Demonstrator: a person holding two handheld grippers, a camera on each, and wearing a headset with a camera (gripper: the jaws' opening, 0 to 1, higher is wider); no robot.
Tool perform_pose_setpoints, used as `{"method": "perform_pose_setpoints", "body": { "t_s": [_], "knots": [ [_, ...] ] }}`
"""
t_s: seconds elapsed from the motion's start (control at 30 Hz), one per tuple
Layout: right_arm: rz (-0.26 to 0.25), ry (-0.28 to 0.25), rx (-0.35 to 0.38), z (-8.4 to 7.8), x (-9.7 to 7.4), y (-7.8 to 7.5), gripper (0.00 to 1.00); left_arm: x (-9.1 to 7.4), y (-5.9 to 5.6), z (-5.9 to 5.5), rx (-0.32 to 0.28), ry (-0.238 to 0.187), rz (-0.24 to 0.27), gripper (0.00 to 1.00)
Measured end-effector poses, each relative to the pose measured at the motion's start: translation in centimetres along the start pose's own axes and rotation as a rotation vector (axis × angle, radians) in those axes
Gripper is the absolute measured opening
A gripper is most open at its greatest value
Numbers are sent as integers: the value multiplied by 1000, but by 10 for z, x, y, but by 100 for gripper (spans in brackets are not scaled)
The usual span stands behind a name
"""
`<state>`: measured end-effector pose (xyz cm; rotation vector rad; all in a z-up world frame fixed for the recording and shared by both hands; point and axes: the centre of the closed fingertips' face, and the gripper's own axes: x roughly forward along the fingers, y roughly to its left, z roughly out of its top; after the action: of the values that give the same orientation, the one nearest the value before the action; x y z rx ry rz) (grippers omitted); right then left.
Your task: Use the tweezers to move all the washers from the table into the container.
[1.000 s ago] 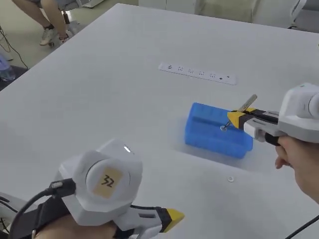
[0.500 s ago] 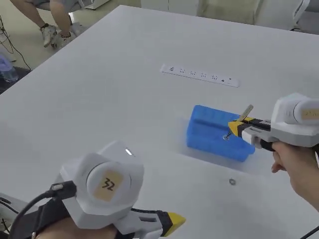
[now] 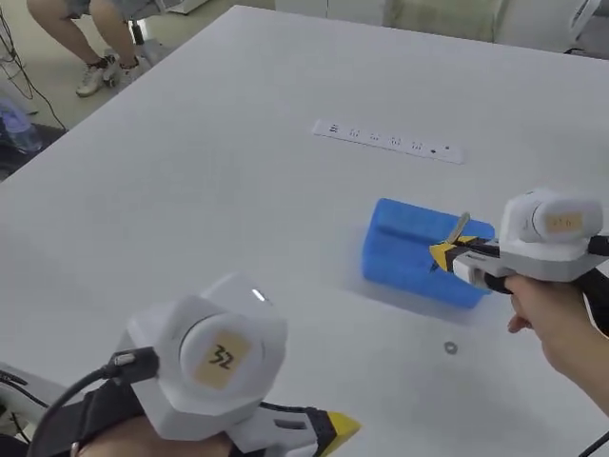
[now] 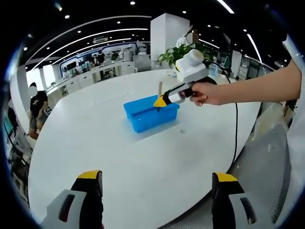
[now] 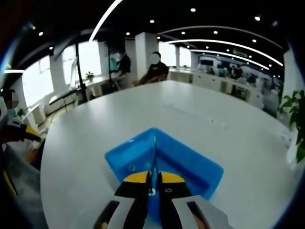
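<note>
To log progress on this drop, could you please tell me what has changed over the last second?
The right gripper, shut on the slim metal tweezers, has eased lower over the blue plastic container, tilting the tweezers steeper so their tip dips inside. Whether a washer dropped is unclear. Unchanged: the small metal washer lying on the white table, and the open left gripper held low.

Right gripper [image 3: 441, 255] reaches forward, level, fingers [image 5: 136, 178] pinched tight on the tweezers [image 3: 460, 228], right hand [image 3: 550, 319] wrapped under its grip. Left gripper [image 3: 343, 427] sits low and close to the body, fingers [image 4: 89, 179] spread wide apart.
</note>
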<state>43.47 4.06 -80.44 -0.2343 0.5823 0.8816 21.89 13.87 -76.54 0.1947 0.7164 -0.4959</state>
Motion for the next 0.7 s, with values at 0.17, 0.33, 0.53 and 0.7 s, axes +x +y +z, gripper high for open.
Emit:
{"method": "perform_pose_setpoints", "body": {
  "t_s": [0.17, 0.33, 0.53, 0.7],
  "knots": [
    [5, 19, -15, -5, 5, 3, 3, 1, 0, -2, 0, 6, -1, 98],
    [-2, 27, -28, -7, 4, 0, 3, 1, 2, -3, -3, 7, 1, 98],
    [4, 17, 6, -9, 4, -1, 4, 1, 1, -3, 0, 8, 1, 97],
    [4, 14, 6, -9, 3, 2, 4, 2, -2, -3, 9, 16, -5, 97]
  ]
}}
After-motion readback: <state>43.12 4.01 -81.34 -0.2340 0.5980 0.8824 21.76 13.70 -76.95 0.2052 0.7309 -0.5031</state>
